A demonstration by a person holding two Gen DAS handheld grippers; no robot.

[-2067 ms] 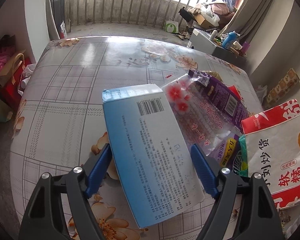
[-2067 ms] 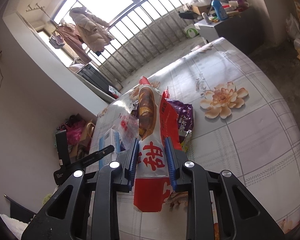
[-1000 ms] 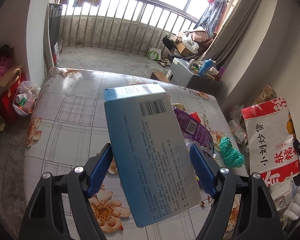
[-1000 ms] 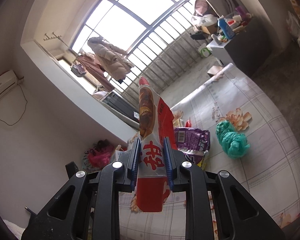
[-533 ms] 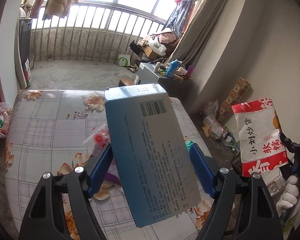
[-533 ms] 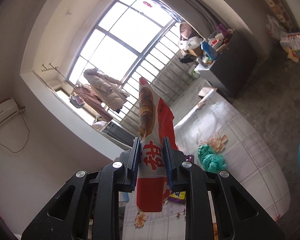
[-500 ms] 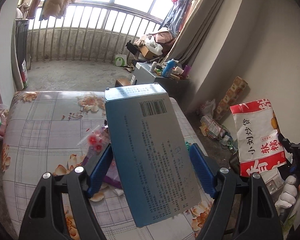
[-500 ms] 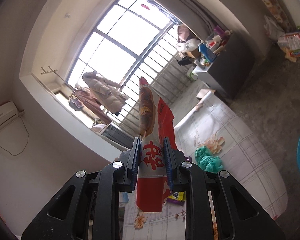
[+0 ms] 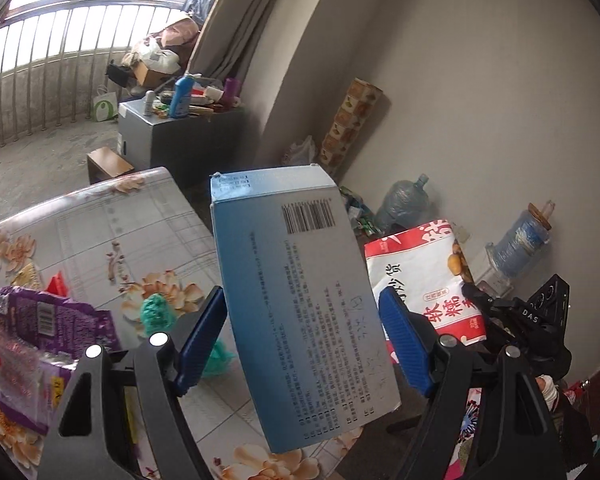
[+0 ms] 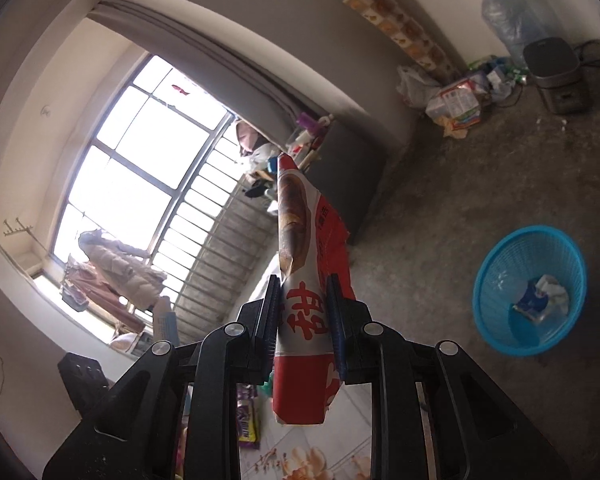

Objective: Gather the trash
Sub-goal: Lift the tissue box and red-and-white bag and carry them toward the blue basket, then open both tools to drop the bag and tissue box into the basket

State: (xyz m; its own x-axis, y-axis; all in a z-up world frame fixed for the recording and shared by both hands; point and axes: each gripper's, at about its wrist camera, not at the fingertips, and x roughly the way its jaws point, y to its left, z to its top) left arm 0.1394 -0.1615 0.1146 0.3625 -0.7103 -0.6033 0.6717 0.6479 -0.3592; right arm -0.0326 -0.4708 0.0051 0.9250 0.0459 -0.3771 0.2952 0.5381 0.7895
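Observation:
My left gripper (image 9: pixel 300 340) is shut on a flat blue carton (image 9: pixel 296 300) with a barcode, held up past the table's right edge. My right gripper (image 10: pixel 303 320) is shut on a red and white snack bag (image 10: pixel 304 280), which also shows in the left wrist view (image 9: pixel 424 272). A blue mesh waste basket (image 10: pixel 496 280) stands on the floor to the right, with some scraps inside. A purple wrapper (image 9: pixel 48 320), a clear plastic bag (image 9: pixel 4 360) and a green crumpled bag (image 9: pixel 156 312) lie on the flowered table (image 9: pixel 100 224).
A grey cabinet (image 9: pixel 172 136) with bottles stands by the balcony railing. Water jugs (image 9: pixel 404 204), a black appliance (image 10: pixel 556 76) and loose litter sit along the far wall. A small wooden stool (image 9: pixel 108 164) is beyond the table.
Both grippers have swung right, away from the table toward the wall side, still holding the carton and the snack bag. The blue basket has come into the right wrist view.

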